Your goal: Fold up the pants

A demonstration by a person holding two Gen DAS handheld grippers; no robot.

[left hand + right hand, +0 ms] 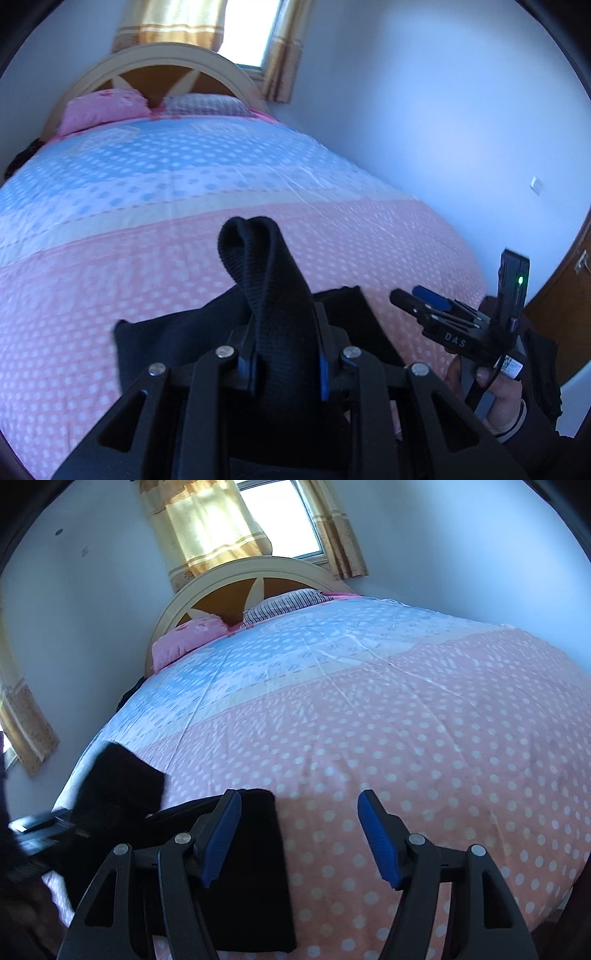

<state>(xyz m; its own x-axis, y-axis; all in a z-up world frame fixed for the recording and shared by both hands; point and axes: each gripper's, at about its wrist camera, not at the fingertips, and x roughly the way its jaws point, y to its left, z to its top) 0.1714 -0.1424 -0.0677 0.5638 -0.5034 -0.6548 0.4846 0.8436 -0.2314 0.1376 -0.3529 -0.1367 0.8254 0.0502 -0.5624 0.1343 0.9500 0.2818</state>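
Note:
The black pants lie on the pink, dotted near end of the bedspread. My left gripper is shut on a bunched fold of the pants, and the fold sticks up between its fingers. My right gripper is open and empty, hovering just above the bed with its left finger over the pants' right edge. It also shows in the left wrist view at the right. A raised part of the pants shows at the left of the right wrist view.
The bed fills both views, with a pink pillow, a checked pillow and a rounded headboard at the far end. A curtained window is behind it. A wall runs along the bed's right side, and a wooden door stands at the right.

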